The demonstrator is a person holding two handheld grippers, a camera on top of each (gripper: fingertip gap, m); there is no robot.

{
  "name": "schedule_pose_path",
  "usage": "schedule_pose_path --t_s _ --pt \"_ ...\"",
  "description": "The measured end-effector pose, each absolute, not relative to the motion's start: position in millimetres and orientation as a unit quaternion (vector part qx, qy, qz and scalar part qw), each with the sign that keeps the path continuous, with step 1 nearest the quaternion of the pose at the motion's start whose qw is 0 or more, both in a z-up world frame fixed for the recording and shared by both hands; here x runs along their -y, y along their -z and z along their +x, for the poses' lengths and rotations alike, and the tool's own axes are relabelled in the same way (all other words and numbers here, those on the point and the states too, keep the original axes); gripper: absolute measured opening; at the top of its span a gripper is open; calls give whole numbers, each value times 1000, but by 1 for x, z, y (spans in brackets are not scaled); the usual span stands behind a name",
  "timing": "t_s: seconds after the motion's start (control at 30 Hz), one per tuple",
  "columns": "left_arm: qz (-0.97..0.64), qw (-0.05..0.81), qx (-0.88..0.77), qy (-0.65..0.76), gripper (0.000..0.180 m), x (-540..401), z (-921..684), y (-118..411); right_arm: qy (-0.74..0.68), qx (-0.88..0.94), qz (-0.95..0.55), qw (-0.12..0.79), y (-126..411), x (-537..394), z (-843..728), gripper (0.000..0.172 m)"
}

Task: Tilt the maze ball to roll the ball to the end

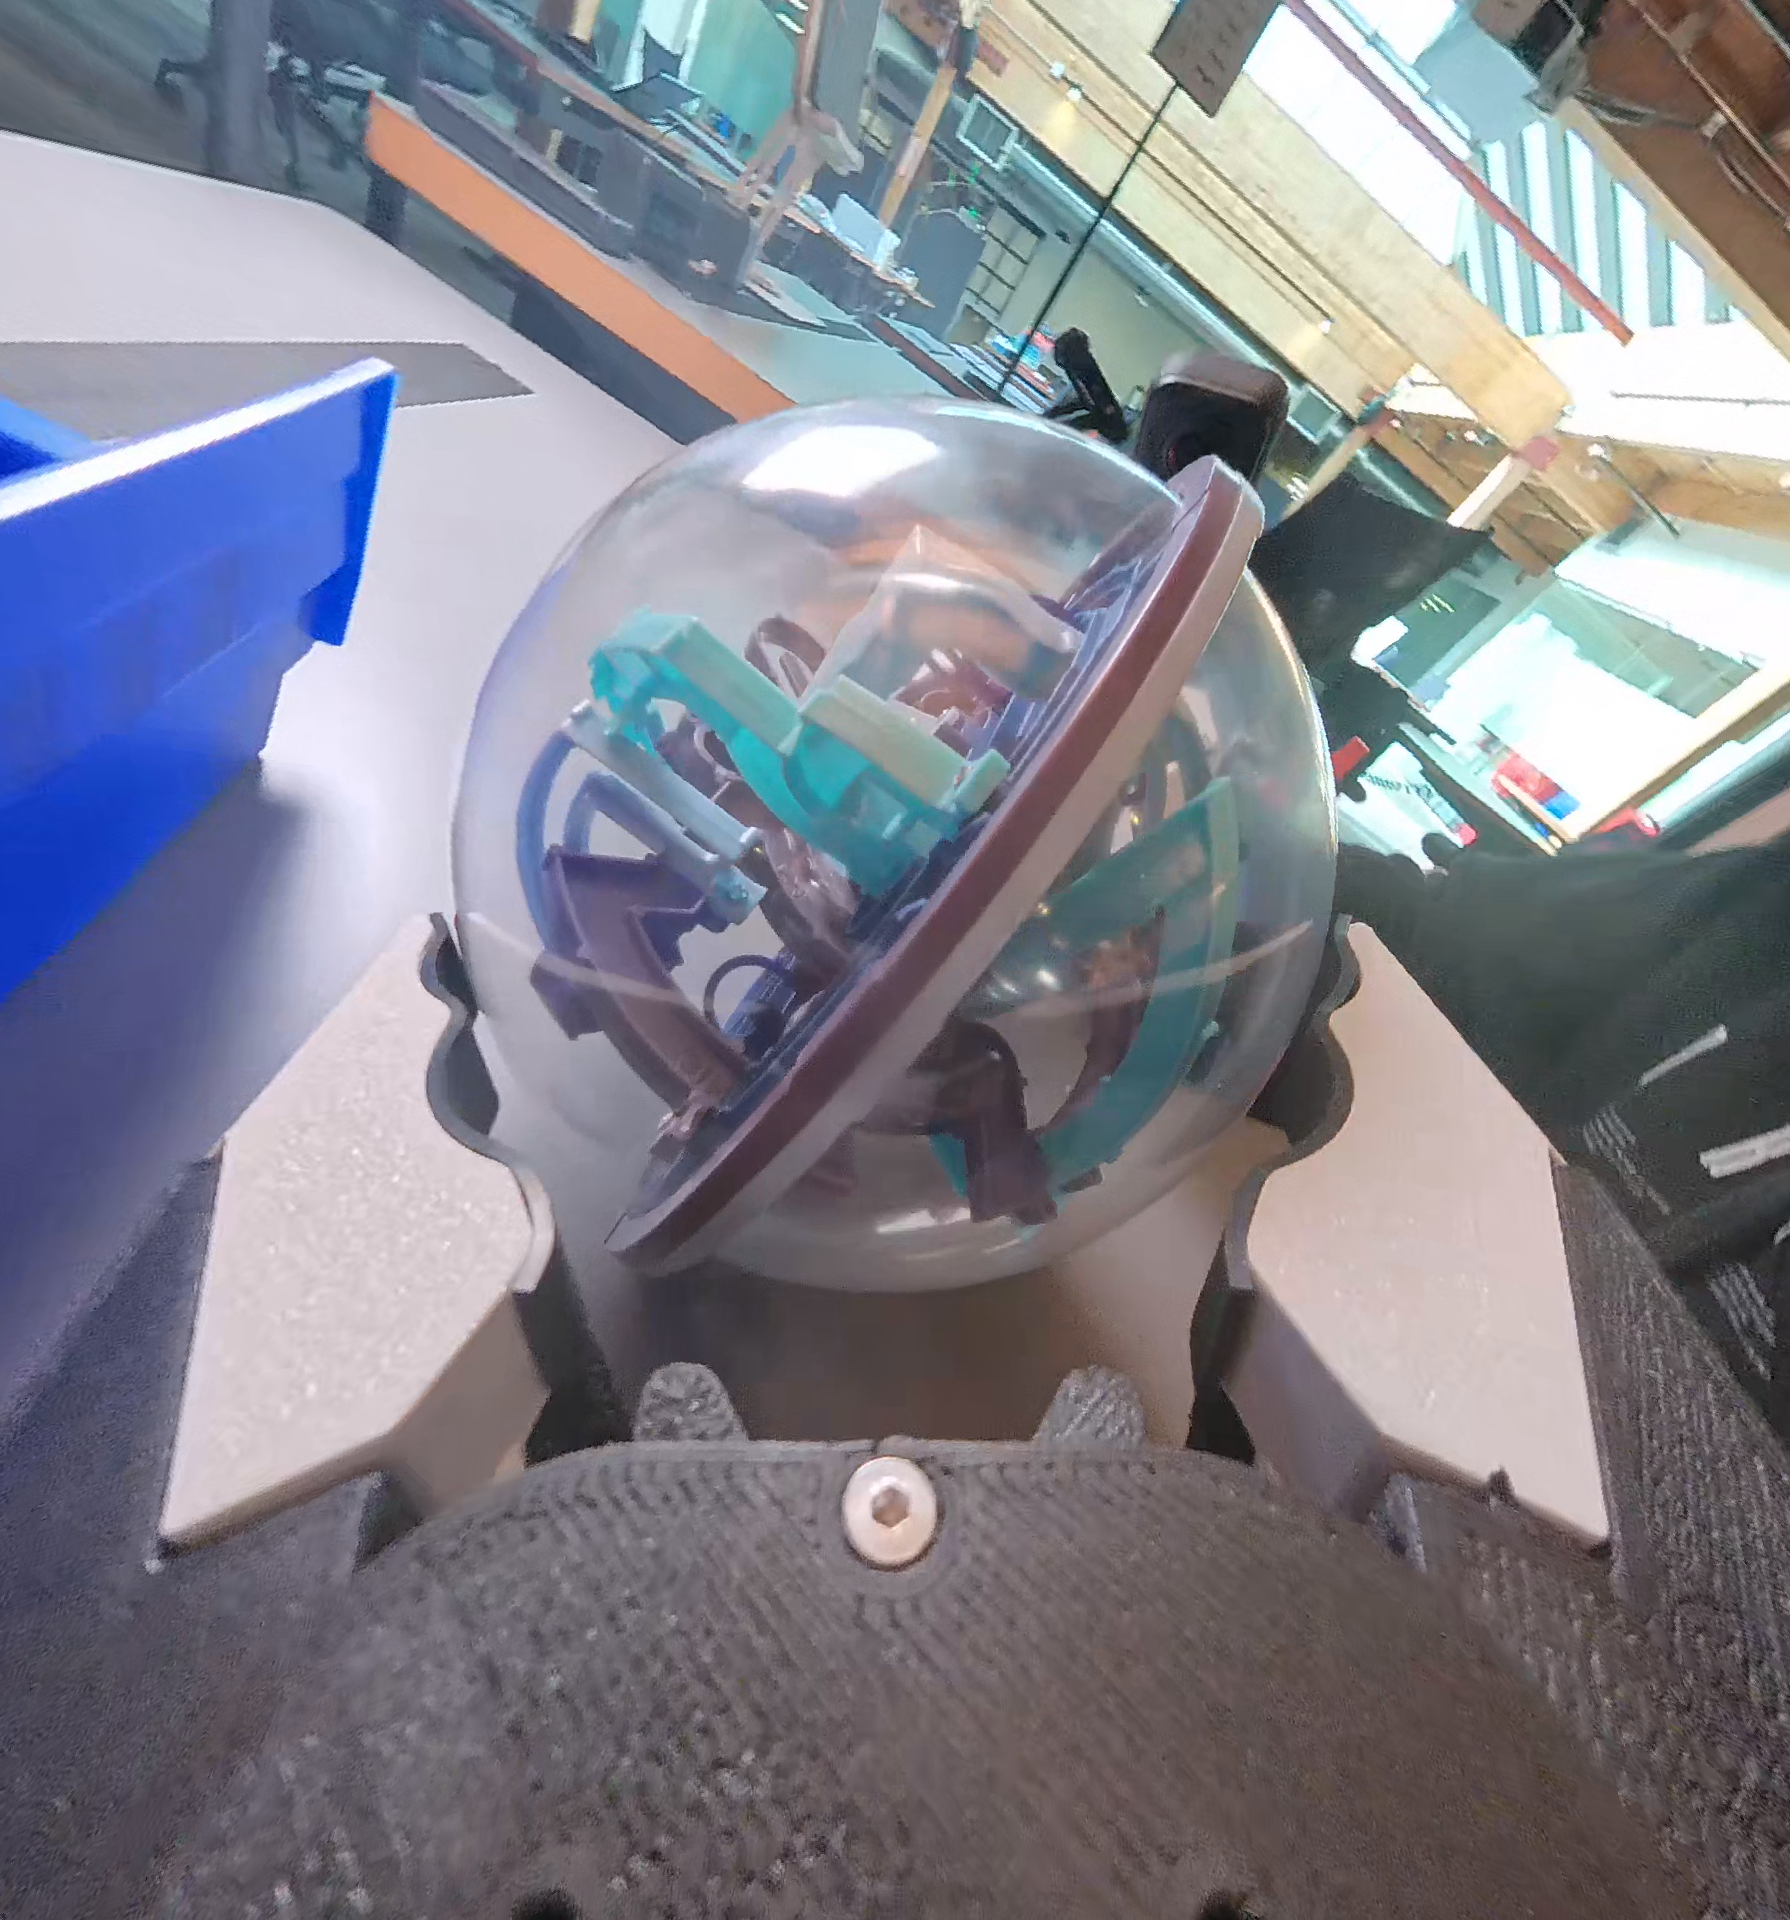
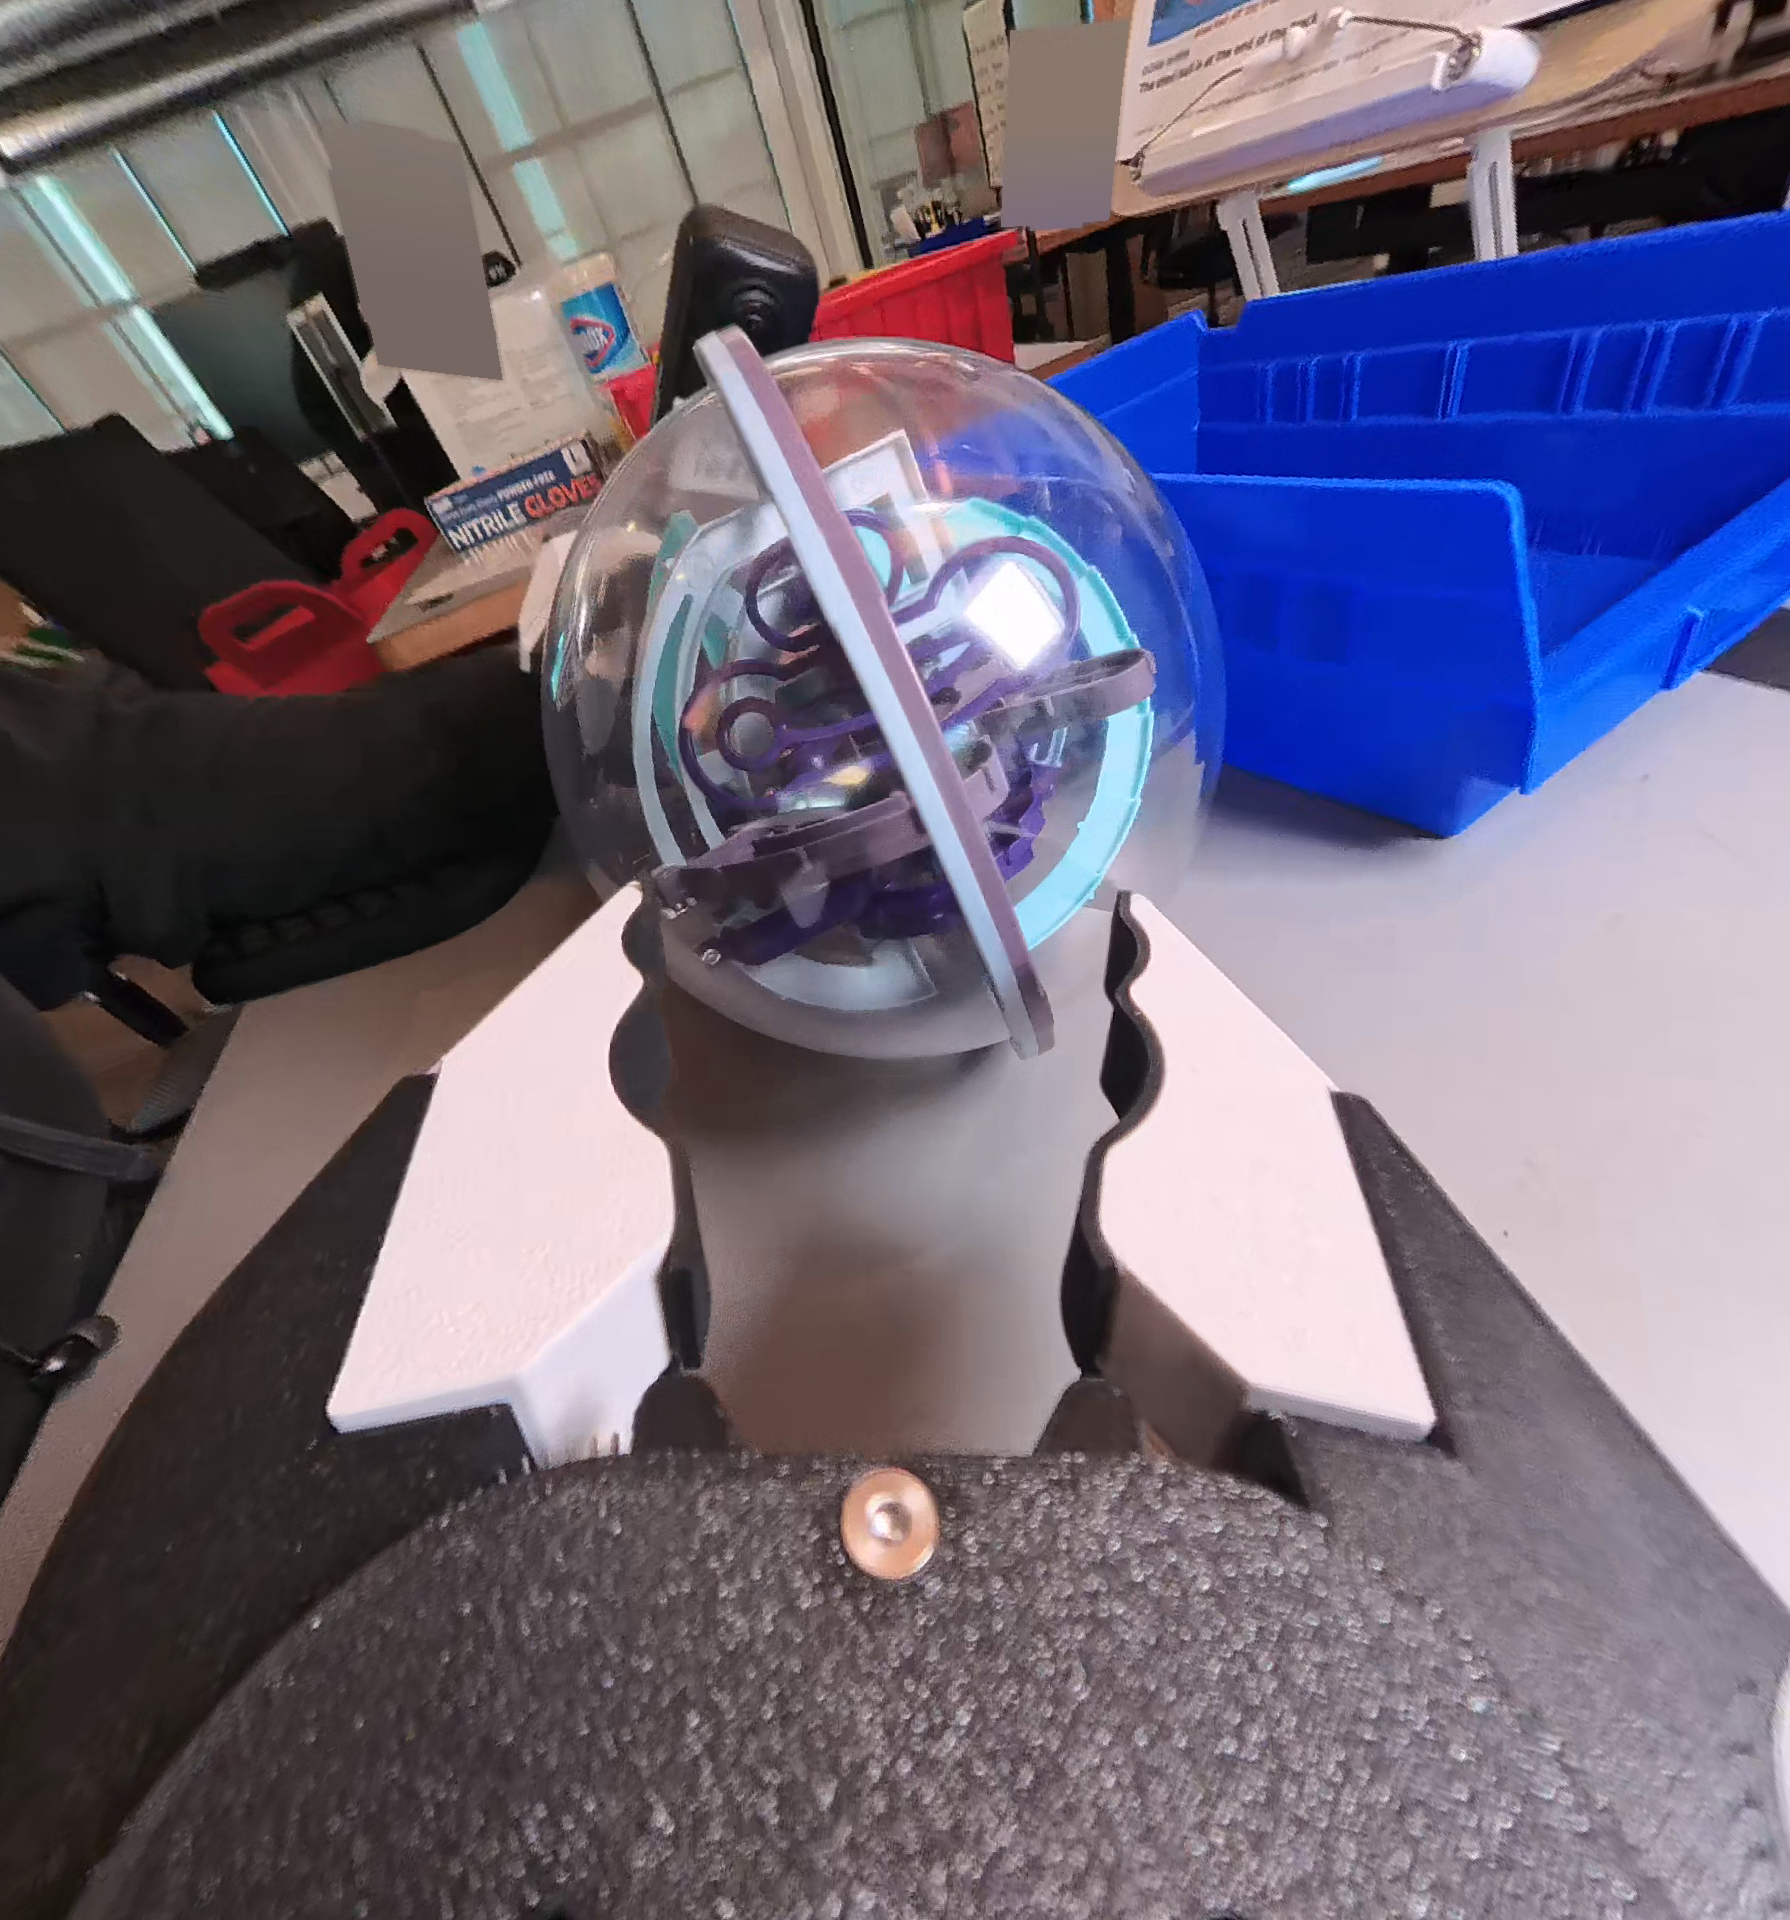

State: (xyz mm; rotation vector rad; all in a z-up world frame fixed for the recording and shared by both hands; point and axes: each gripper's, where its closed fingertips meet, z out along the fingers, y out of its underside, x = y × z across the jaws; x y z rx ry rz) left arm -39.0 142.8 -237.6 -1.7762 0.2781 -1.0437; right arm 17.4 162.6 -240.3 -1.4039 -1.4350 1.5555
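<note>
Grip on the maze ball [image 1: 891,852] — left tool holding, right tool not yet.

Left gripper [image 1: 891,1029] is spread wide, both pads pressed on the clear sphere's flanks; the sphere sits at its fingertips, just off the grey table [image 1: 195,291]. Right gripper [image 2: 880,935] stands narrower, the sphere just beyond its tips — one pad near the shell, the other clear of it. Best tilt slowly with the left; the inner ball cannot be made out, so find it first.
</note>
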Motion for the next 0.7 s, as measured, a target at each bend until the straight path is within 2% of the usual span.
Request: schedule_pose_path --t_s 0.27,0.7 --pt "-756 510 -44 407 153 -148 -39 237 -618 502 -535 282 237 -175 19 79" --pt "-773 524 -100 343 152 -136 -31 249 -633 502 -527 264 237 -171 19 88"
